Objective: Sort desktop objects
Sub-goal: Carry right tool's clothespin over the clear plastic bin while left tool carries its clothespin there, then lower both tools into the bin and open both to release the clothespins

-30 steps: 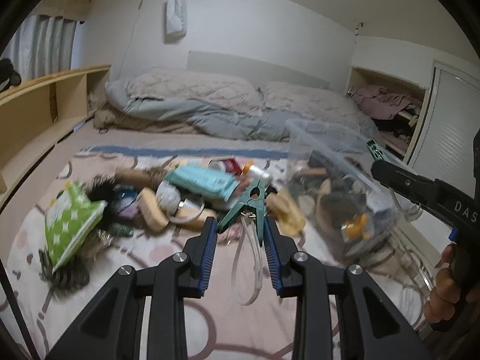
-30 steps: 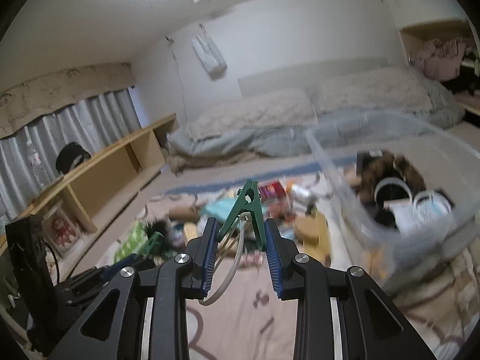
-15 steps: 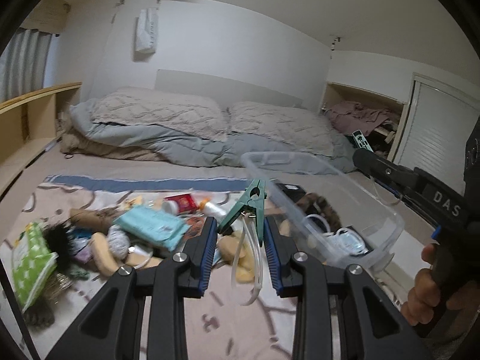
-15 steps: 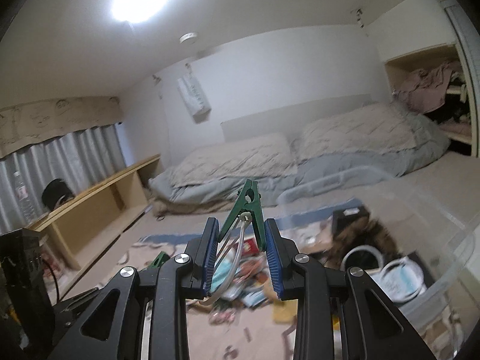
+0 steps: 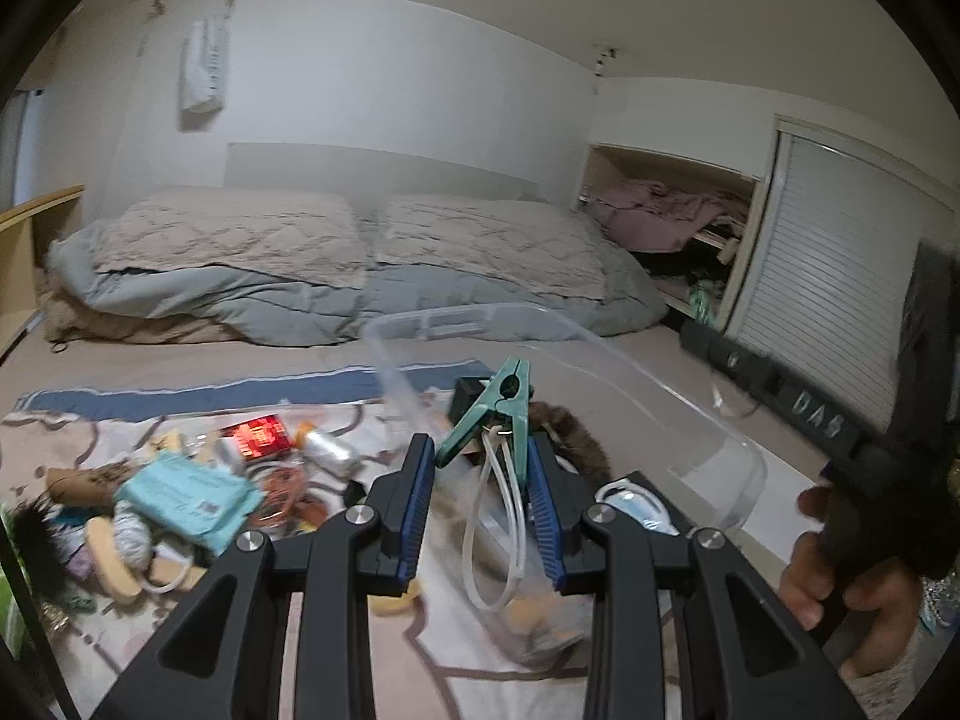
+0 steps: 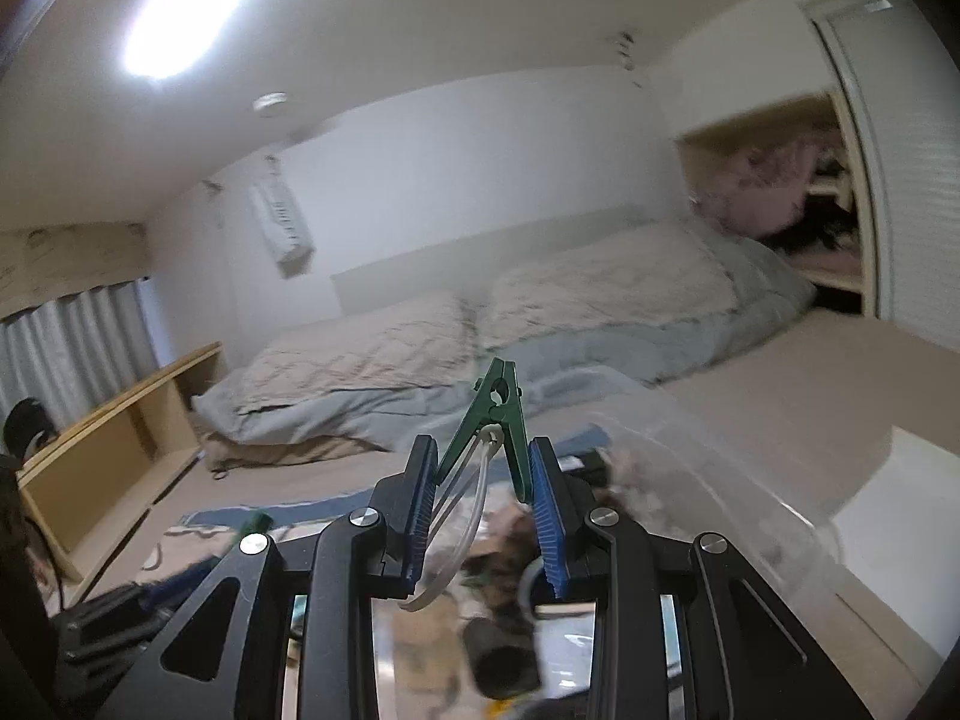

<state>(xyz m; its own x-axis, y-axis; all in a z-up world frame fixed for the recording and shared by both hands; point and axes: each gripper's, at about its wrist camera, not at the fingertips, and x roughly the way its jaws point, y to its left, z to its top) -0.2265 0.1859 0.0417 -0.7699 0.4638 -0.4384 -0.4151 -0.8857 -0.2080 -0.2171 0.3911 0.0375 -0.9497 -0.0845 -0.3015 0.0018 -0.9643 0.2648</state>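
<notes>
Two grippers each pinch a green clothespin. Behind lies a bed [image 5: 360, 276] with grey bedding. Nearer, a clear plastic bin [image 5: 708, 420] holds a face mask [image 5: 630, 501]. The left gripper [image 5: 480, 501] has narrowed fingers clamping one clothespin [image 5: 501, 405], cord loop dangling; the right gripper [image 6: 483, 510] likewise grips its clothespin [image 6: 495, 414] above the bin.

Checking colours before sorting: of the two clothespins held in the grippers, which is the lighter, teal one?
The left gripper's clothespin: pale teal. The right gripper's clothespin is darker green.
</notes>
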